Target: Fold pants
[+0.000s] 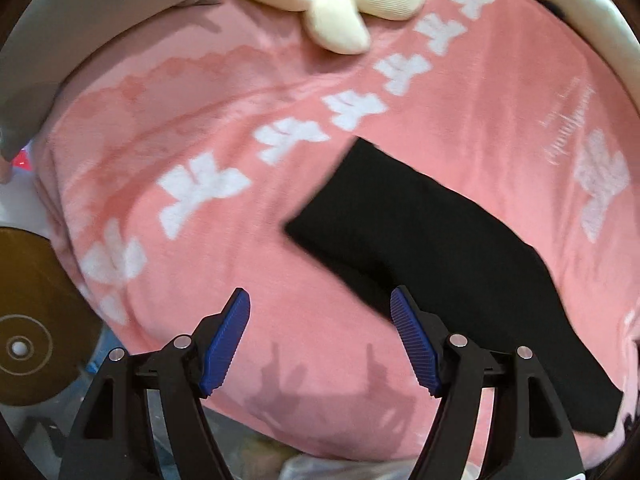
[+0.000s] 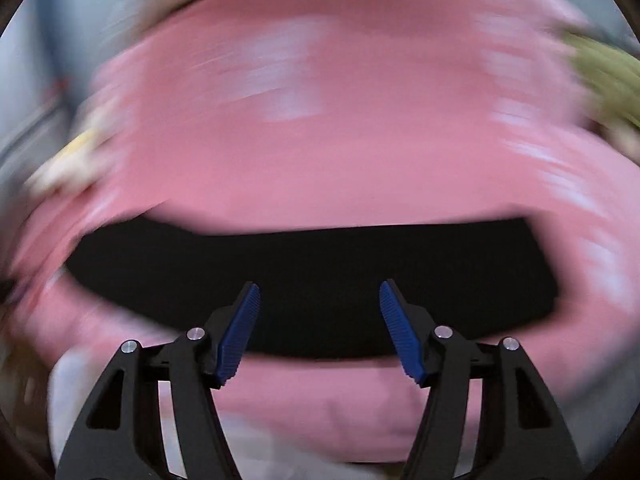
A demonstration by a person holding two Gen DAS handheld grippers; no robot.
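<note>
Two wrist views, both over a pink blanket (image 1: 280,208) with white flower prints, spread on a bed.

Left wrist view: black pants (image 1: 448,248) lie folded into a long flat strip on the blanket, running from mid-blanket toward the near right edge. Left gripper (image 1: 320,308) angled down over the near part of the blanket, jaws spread wide, nothing between the blue pads (image 1: 226,344). Right pad tip overlaps the pants' near edge in view; contact cannot be told. Cream flower-shaped plush (image 1: 336,4) sits at the far edge of the blanket. Round brown disc-like object (image 1: 36,320) beside the blanket's near left edge, off the bed. Grey fabric (image 1: 80,20) at the far left corner. Gripper shadow falls on the blanket just below the pads.

Right wrist view: heavily motion-blurred. Pants (image 2: 320,280) lie as a wide black band across the blanket (image 2: 320,120) near its near edge. Right gripper (image 2: 320,292) over the pants' near edge, jaws well apart, holding nothing. Blurred green-yellow thing (image 2: 604,76) at the far right edge; blurred cream shape (image 2: 68,164) at the left edge, too smeared to name.

No containers in either view.
</note>
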